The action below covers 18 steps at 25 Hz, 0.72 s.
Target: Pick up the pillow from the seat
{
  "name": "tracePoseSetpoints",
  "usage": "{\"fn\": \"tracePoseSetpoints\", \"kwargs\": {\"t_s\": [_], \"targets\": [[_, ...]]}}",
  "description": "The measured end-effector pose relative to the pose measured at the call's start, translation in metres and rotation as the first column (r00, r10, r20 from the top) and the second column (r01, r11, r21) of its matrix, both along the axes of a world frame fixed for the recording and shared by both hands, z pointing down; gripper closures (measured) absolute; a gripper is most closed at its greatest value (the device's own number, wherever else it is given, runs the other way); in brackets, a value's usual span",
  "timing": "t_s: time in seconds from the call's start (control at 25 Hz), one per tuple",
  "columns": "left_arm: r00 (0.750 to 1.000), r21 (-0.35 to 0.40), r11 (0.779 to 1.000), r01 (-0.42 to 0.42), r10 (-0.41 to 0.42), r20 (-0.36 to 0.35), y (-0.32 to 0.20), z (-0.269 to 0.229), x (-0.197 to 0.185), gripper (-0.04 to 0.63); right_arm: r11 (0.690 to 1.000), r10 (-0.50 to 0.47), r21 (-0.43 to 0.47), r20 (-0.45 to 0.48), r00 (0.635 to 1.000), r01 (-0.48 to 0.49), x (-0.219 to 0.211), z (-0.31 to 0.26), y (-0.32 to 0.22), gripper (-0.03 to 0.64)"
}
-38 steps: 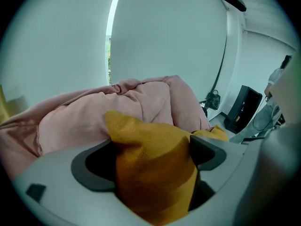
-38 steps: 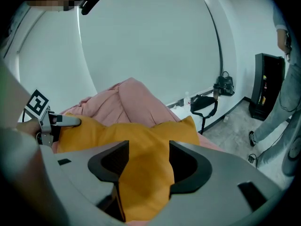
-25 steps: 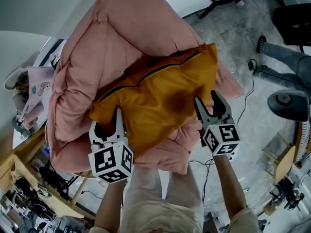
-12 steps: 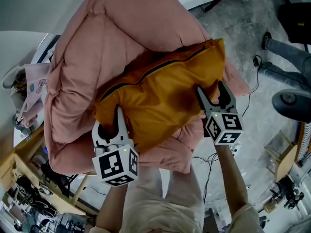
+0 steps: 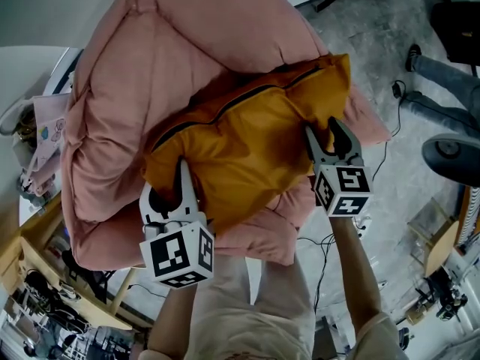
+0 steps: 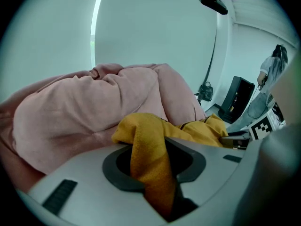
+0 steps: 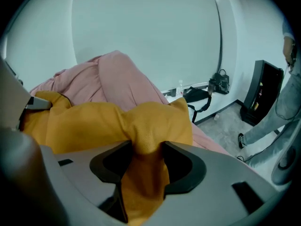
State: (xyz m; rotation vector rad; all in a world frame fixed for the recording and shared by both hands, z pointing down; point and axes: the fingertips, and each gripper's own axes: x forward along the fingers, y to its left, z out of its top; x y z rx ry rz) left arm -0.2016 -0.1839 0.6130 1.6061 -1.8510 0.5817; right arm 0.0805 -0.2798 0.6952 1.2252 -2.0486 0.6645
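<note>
On the pink seat (image 5: 187,36), my left claw (image 5: 169,190) and right claw (image 5: 324,135) are both closing, each clamped on a fold of the yellow pillow (image 5: 247,137).

The pillow (image 5: 247,141) blankets the middle of the pink seat (image 5: 142,73), so no telling what's under there. Far right, a person's legs (image 5: 439,88) get chopped by the edge, and so does a dark round base (image 5: 454,160). The clutter (image 5: 45,310) near left is too tiny to make out.
</note>
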Motion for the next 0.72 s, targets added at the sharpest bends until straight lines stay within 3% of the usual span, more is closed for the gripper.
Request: {"fn": "tracePoseSetpoints", "kwargs": {"t_s": [0.28, 0.72], "targets": [[1.000, 0.002, 1.000, -0.009, 0.009, -0.004, 0.000, 0.002, 0.004, 0.463, 0.999, -0.033, -0.007, 0.002, 0.999, 0.033, -0.008, 0.004, 0.009, 0.563], [1.000, 0.027, 1.000, -0.012, 0.012, -0.008, 0.007, -0.013, 0.011, 0.482, 1.000, -0.019, 0.007, 0.038, 0.999, 0.019, -0.003, -0.010, 0.016, 0.594]]}}
